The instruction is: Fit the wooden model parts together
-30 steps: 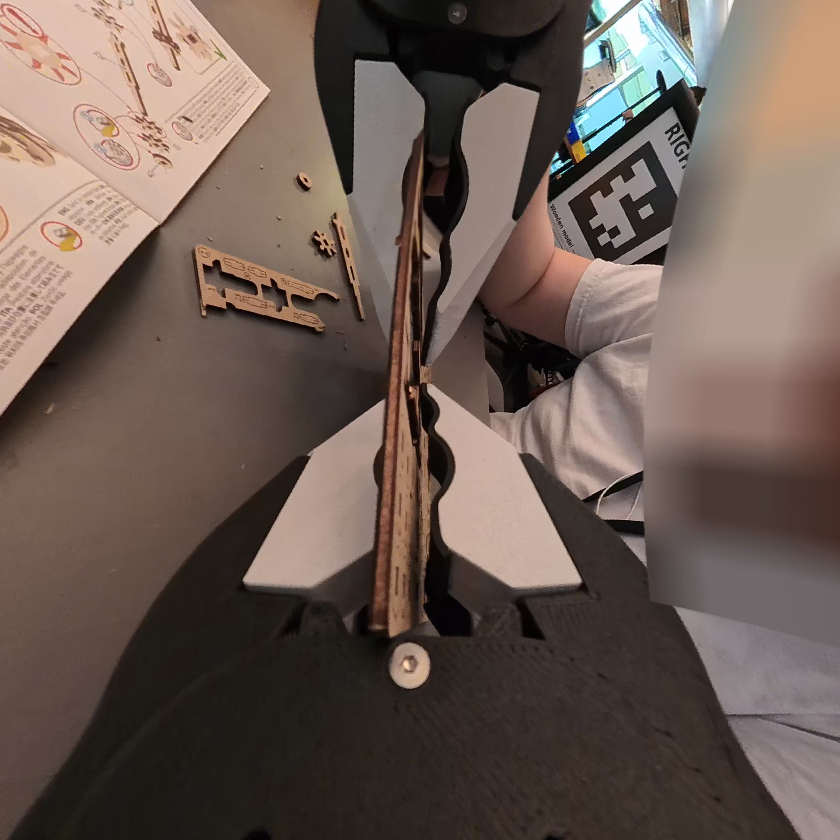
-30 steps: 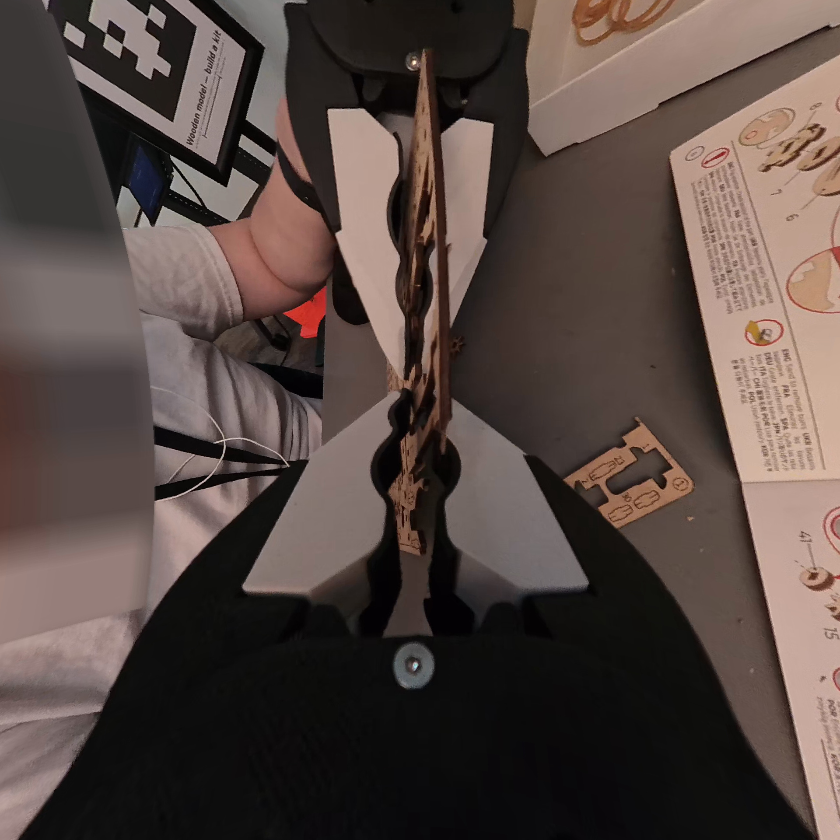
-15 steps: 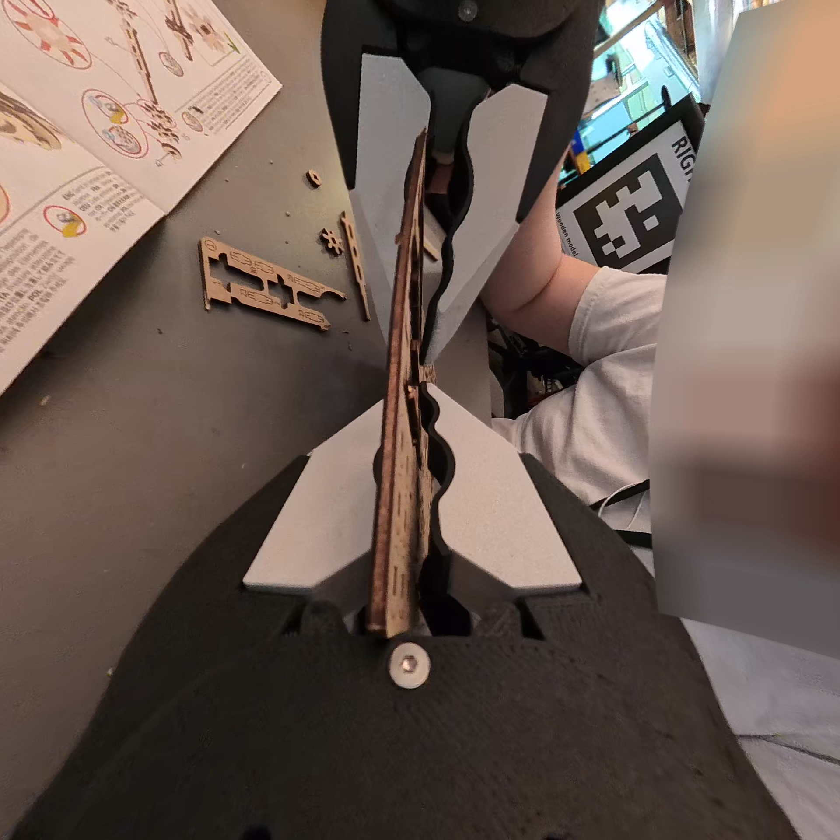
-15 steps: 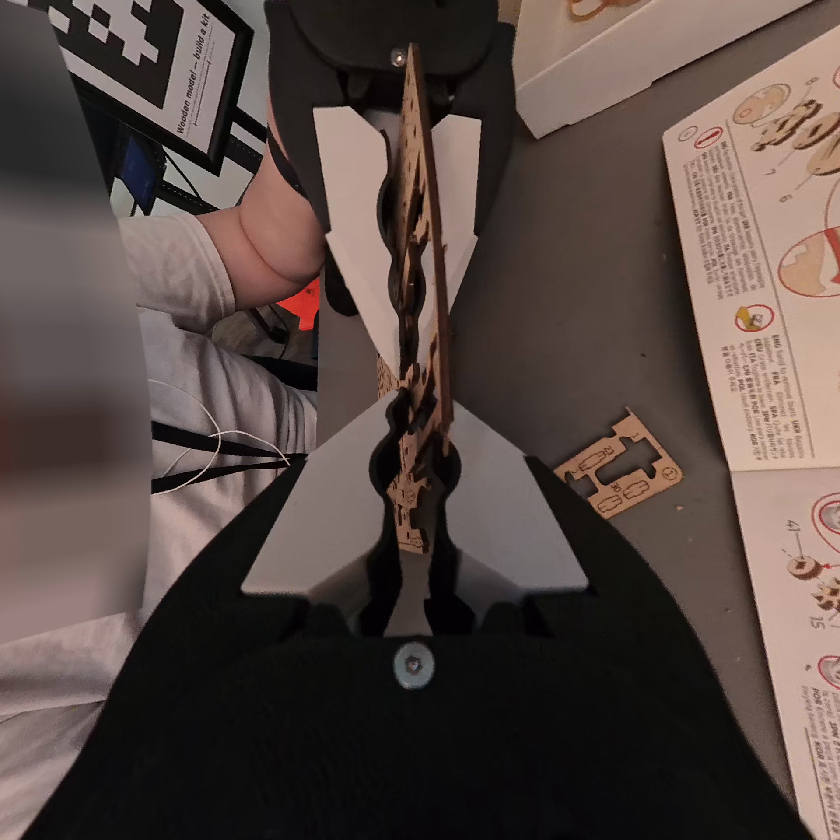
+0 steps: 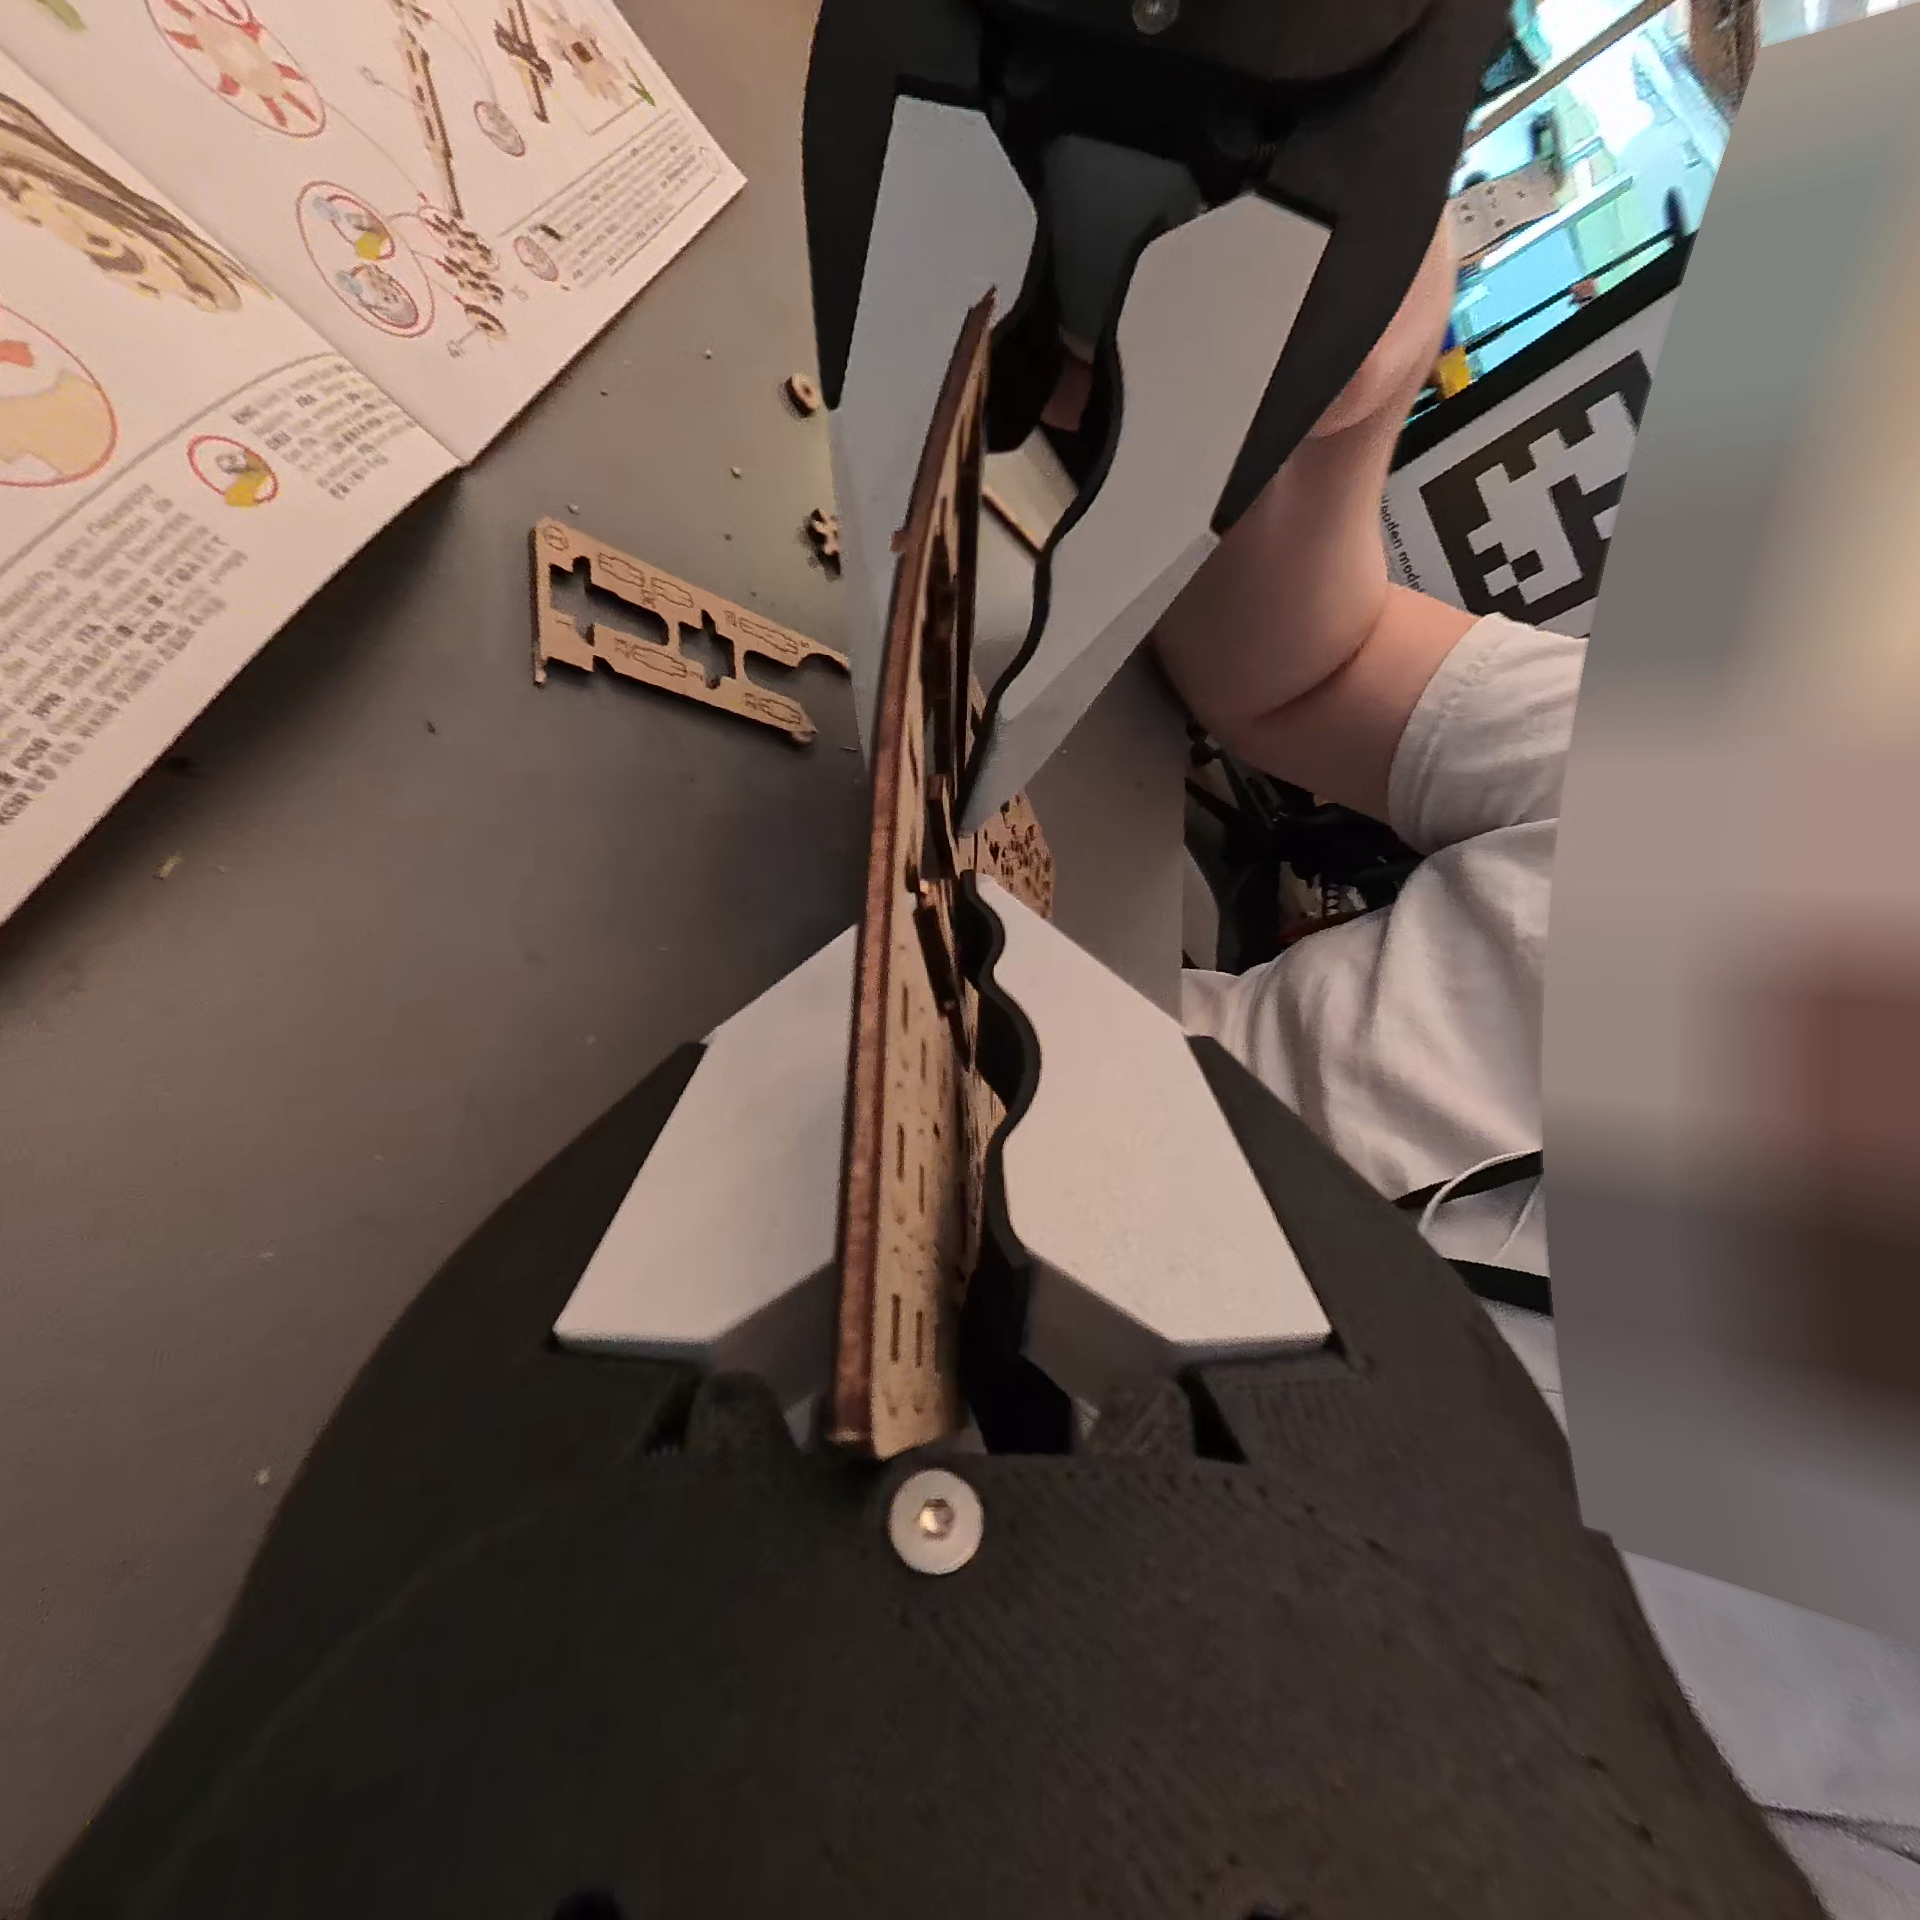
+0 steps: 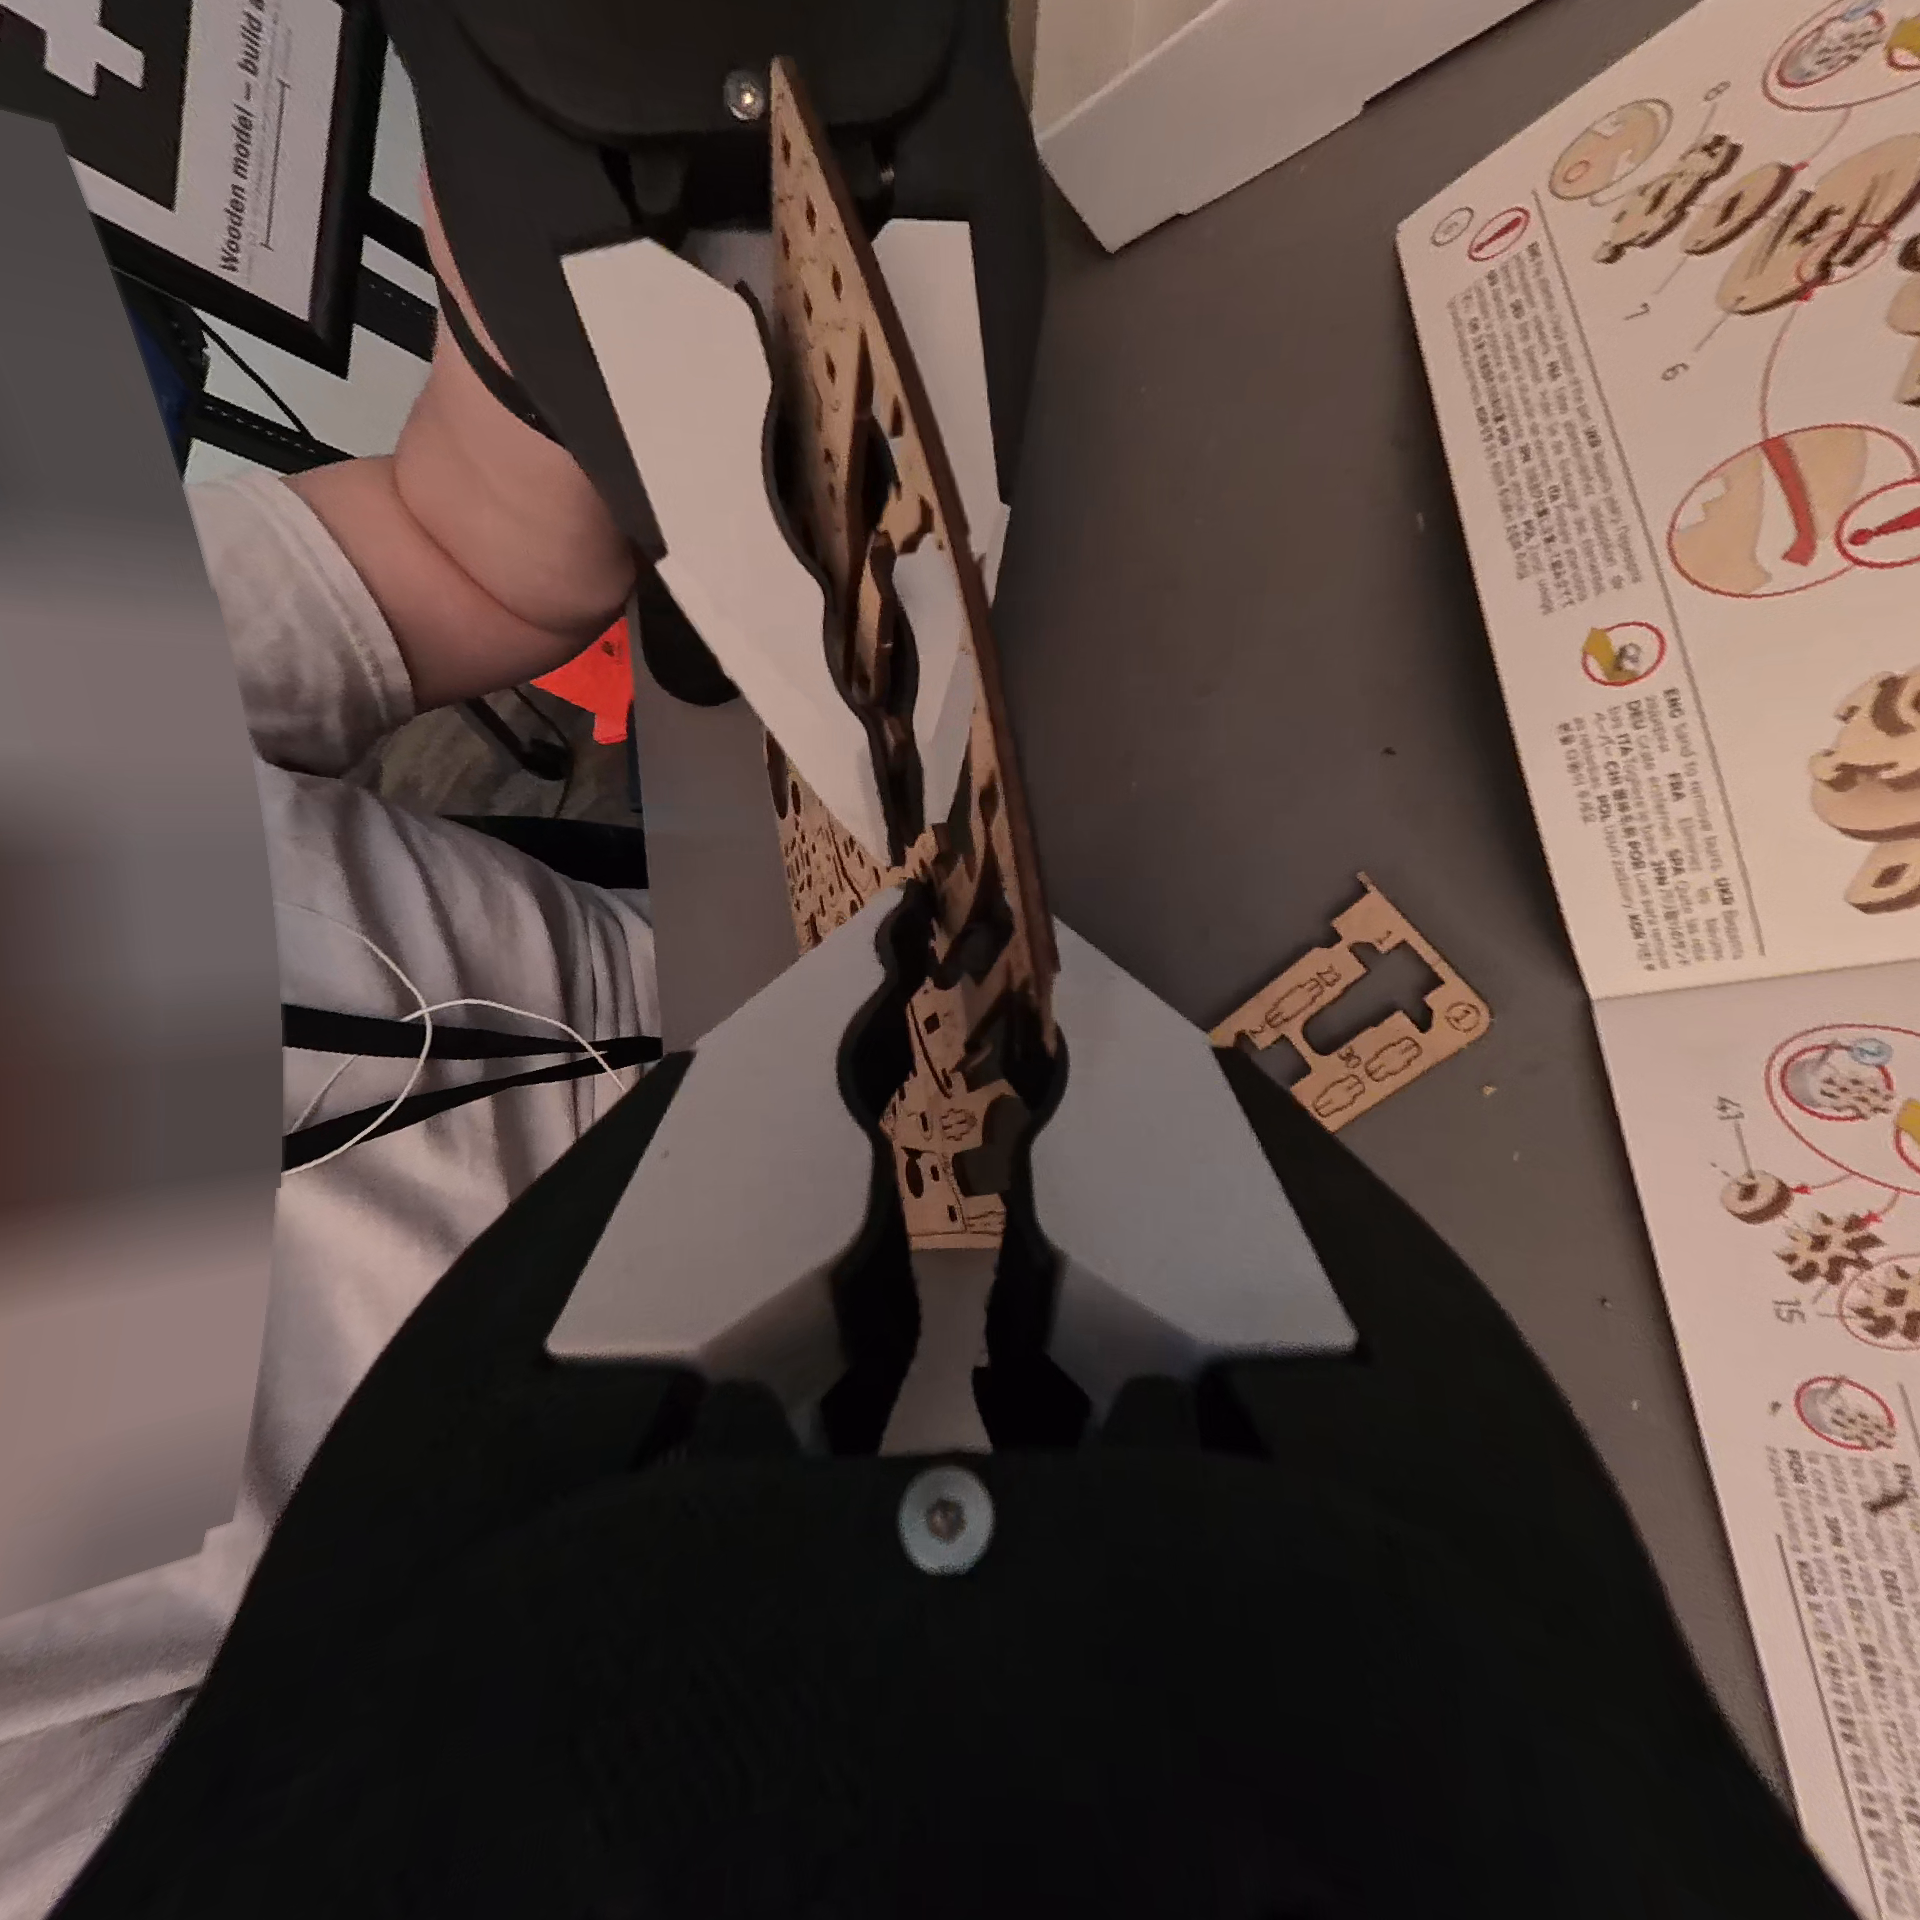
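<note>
A thin laser-cut wooden sheet (image 5: 904,1143) is held edge-on between my two grippers, which face each other tip to tip above the grey table (image 5: 364,1039). My left gripper (image 5: 920,914) is shut on one end of it. My right gripper (image 5: 925,800) closes on the other end from the top of the left wrist view. In the right wrist view my right gripper (image 6: 977,914) is shut on the sheet (image 6: 966,1174), and the left gripper (image 6: 914,821) is opposite. The sheet looks slightly bowed, and cut-out parts show in it.
An open instruction booklet (image 5: 260,312) (image 6: 1714,520) lies on the table. A leftover wooden frame piece (image 5: 665,644) (image 6: 1361,1018) and small wooden bits (image 5: 800,390) lie beside it. Another wooden sheet (image 6: 821,873) lies under the grippers. There is a white box (image 6: 1195,114) and a person's arm (image 5: 1299,582). Left and right tips are no more than a few centimetres apart.
Both grippers still hold the sheet. They have turned a little against each other, so the sheet now looks bowed and shows more of its face. The table items have shifted in view.
</note>
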